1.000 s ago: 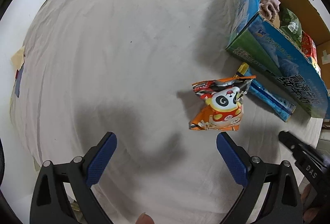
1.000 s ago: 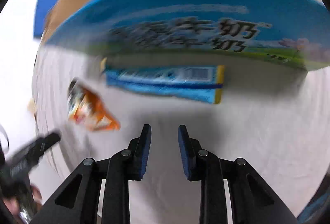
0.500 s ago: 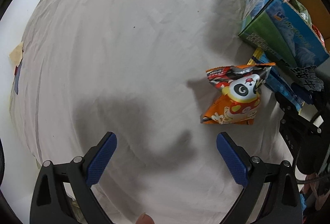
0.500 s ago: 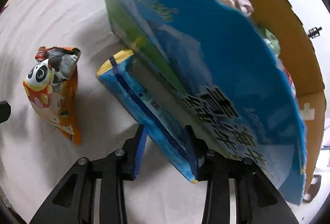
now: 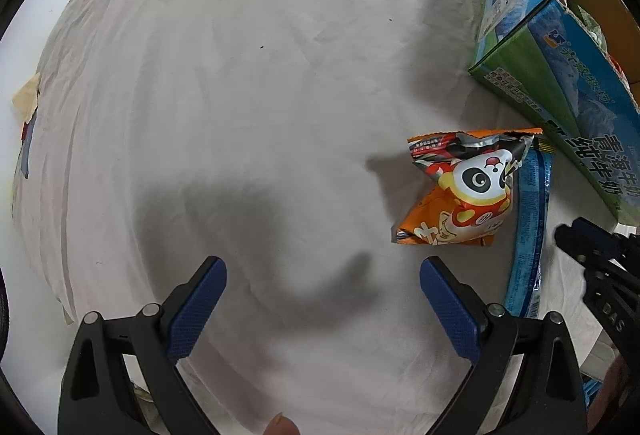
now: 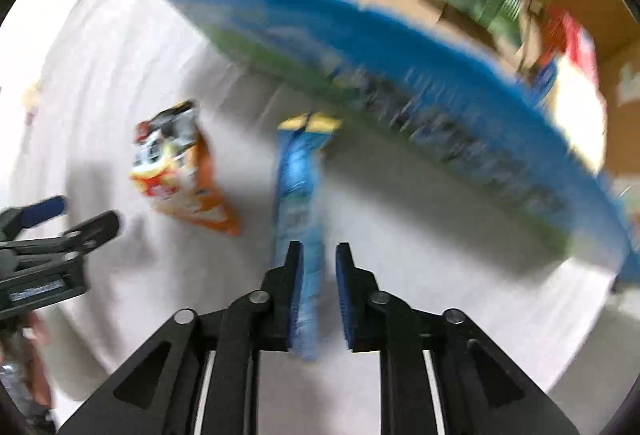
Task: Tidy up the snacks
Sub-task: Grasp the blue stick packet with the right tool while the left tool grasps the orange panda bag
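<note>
The left hand-held gripper point(image 5: 322, 289) hangs with jaws wide apart over a cloth-covered table point(image 5: 240, 95), holding nothing. An orange panda snack bag point(image 5: 460, 191) lies ahead to its right. The right hand-held gripper point(image 6: 319, 267) has a long blue packet point(image 6: 298, 191) between its narrowly parted jaws; whether it grips is unclear. The box point(image 6: 400, 75) stands just beyond.
</note>
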`<move>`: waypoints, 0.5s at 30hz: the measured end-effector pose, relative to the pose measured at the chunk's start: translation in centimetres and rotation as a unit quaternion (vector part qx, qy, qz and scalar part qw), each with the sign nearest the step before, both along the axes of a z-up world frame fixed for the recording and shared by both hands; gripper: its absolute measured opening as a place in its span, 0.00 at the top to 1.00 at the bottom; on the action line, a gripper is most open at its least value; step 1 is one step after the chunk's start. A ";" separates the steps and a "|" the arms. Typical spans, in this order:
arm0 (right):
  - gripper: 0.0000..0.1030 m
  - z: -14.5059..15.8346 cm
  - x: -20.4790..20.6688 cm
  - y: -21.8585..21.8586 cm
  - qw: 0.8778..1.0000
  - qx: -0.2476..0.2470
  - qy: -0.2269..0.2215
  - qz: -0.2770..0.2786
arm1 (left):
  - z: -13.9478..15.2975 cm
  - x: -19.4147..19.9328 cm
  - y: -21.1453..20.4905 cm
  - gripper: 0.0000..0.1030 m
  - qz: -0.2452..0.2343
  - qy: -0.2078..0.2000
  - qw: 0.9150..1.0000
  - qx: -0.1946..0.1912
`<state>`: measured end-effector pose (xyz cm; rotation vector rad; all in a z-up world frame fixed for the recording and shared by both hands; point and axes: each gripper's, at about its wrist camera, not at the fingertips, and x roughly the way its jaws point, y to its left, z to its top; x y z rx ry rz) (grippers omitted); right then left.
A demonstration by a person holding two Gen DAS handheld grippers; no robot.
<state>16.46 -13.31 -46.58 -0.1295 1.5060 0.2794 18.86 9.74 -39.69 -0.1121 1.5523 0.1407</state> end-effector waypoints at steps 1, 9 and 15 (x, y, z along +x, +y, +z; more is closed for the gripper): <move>0.67 -0.8 0.4 0.0 1.000 0.009 0.014 -0.015 | 0.0 0.3 -0.1 0.04 -0.002 0.000 1.000 -0.002; 0.64 -3.8 -0.5 -2.1 0.995 0.020 0.054 -0.079 | -0.1 1.4 -1.4 0.04 -0.017 -0.001 1.000 -0.019; 0.64 -3.8 -2.8 -5.8 0.984 0.068 0.075 -0.143 | -1.5 2.8 -2.3 0.04 -0.004 0.009 0.998 -0.062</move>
